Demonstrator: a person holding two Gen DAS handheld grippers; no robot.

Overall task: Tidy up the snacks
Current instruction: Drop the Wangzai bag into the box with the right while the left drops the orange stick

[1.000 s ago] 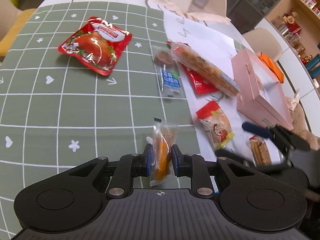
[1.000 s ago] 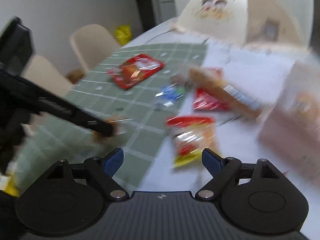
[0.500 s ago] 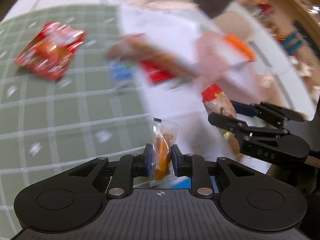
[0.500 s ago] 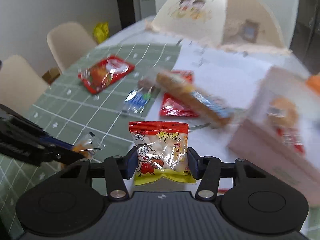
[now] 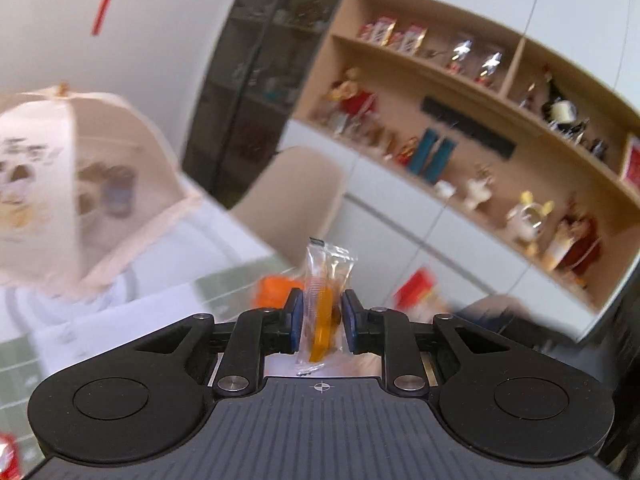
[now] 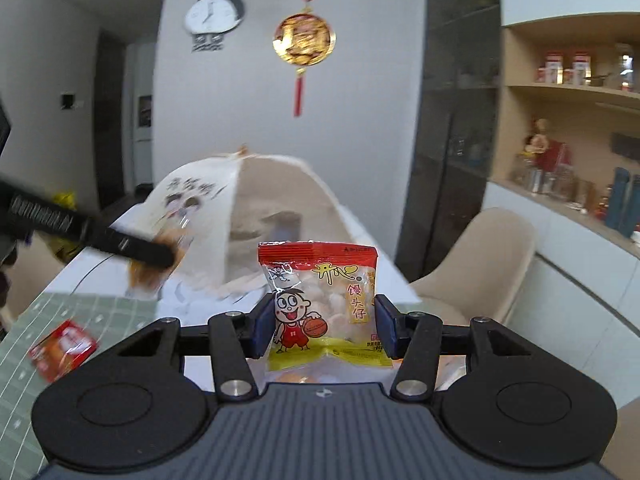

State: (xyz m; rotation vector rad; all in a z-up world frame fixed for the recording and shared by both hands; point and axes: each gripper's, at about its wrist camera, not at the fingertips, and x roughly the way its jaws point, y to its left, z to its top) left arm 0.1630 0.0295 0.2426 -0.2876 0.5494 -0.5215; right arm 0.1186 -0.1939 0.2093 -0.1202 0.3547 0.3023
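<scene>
My left gripper (image 5: 320, 322) is shut on a small clear packet with an orange snack (image 5: 322, 304), held upright and lifted above the table. My right gripper (image 6: 320, 330) is shut on a red and yellow snack bag with a cartoon boy (image 6: 324, 308), also lifted. In the right wrist view the left gripper's fingers (image 6: 136, 246) show at the left with the orange packet (image 6: 148, 272) blurred at their tip. A red snack pack (image 6: 62, 348) lies on the green checked mat (image 6: 24, 336) at the lower left.
A beige mesh food cover (image 6: 240, 208) stands on the white table (image 6: 352, 276) behind the grippers. A beige chair (image 6: 484, 264) stands at the right. Wooden shelves with figurines (image 5: 480, 136) line the wall. An orange object (image 5: 274, 290) is blurred behind the left fingers.
Both grippers have risen and tilted up from the table, each carrying its snack. The views now face the wall and shelves instead of the tabletop.
</scene>
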